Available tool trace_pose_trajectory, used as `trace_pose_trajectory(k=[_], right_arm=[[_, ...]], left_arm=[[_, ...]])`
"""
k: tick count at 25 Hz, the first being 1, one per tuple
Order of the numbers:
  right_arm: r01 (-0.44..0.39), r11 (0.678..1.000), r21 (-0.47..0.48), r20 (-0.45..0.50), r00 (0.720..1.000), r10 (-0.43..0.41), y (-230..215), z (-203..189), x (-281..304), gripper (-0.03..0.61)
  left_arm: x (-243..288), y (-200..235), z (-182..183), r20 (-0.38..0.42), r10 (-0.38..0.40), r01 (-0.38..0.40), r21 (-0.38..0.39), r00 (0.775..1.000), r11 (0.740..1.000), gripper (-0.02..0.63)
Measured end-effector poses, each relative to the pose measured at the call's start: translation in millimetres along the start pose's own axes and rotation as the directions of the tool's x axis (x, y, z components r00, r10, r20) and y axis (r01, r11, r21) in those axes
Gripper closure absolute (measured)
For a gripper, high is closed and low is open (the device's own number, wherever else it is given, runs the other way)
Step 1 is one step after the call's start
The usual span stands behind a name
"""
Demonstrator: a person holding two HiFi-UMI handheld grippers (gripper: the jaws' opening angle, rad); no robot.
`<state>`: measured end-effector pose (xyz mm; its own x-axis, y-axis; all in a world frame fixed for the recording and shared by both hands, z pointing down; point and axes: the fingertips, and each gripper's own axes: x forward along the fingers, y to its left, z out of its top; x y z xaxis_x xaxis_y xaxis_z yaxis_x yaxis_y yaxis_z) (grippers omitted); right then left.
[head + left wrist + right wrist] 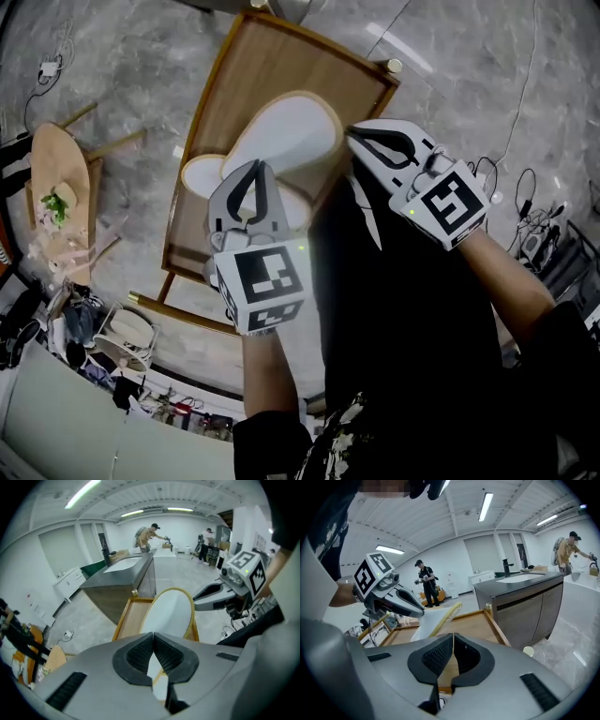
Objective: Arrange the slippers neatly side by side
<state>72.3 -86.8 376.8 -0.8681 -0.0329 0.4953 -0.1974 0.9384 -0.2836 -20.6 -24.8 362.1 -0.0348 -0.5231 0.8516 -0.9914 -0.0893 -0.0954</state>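
Observation:
A slipper with a white sole and tan rim [291, 131] is lifted and tilted over the wooden tray table [234, 84]. My left gripper [253, 167] is shut on its near end. From the left gripper view the sole [171, 613] stands upright just beyond the closed jaws [153, 637]. A second white-soled slipper [200, 175] lies on the tray to the left, partly hidden by the held one. My right gripper [352, 134] is shut with nothing between its jaws, its tip close beside the held slipper's right edge. The right gripper view shows only tray wood past the jaws [453, 637].
The tray table has a gold frame and corner posts [394, 66] and stands on a grey marble floor. A wooden board [61, 178] and clutter lie at the left, cables [525, 187] at the right. A dark counter with a sink [520, 597] stands nearby, with people further back.

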Motion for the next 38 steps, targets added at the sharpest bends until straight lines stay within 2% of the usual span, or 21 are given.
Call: trace_pose_trajectory(k=[3, 6, 9, 16, 25, 31, 35, 38], right_arm=[[-0.015, 1.000, -0.027, 0.003, 1.000, 0.015, 6, 5, 7, 0.577], [-0.045, 0.998, -0.041, -0.007, 0.999, 0.045, 16, 9, 13, 0.578], [-0.108, 0.989, -0.097, -0.014, 0.994, 0.107, 21, 18, 14, 0.580], [-0.244, 0.956, -0.163, -0.045, 0.970, 0.240, 48, 26, 21, 0.580], [-0.361, 0.903, -0.234, -0.073, 0.932, 0.354, 84, 38, 27, 0.580], [-0.413, 0.867, -0.279, -0.115, 0.911, 0.397, 93, 37, 33, 0.580], [-0.456, 0.840, -0.293, -0.146, 0.890, 0.432, 111, 34, 41, 0.580], [-0.485, 0.823, -0.297, -0.161, 0.875, 0.457, 126, 31, 47, 0.580]], left_arm=[[-11, 4, -5, 0.007, 0.040, -0.039, -0.107, 0.999, 0.993, 0.607], [-25, 11, -8, 0.006, 0.075, -0.073, -0.162, 0.997, 0.984, 0.607], [-40, 14, -6, -0.001, 0.124, -0.121, -0.218, 0.992, 0.968, 0.607], [-79, 21, -25, -0.028, 0.235, -0.231, -0.338, 0.971, 0.912, 0.607], [-125, 26, -46, -0.037, 0.356, -0.335, -0.439, 0.934, 0.834, 0.607], [-148, 34, -71, -0.068, 0.415, -0.385, -0.531, 0.907, 0.755, 0.607], [-161, 36, -100, -0.106, 0.447, -0.415, -0.601, 0.888, 0.683, 0.607], [-168, 35, -122, -0.123, 0.453, -0.411, -0.668, 0.883, 0.620, 0.607]])
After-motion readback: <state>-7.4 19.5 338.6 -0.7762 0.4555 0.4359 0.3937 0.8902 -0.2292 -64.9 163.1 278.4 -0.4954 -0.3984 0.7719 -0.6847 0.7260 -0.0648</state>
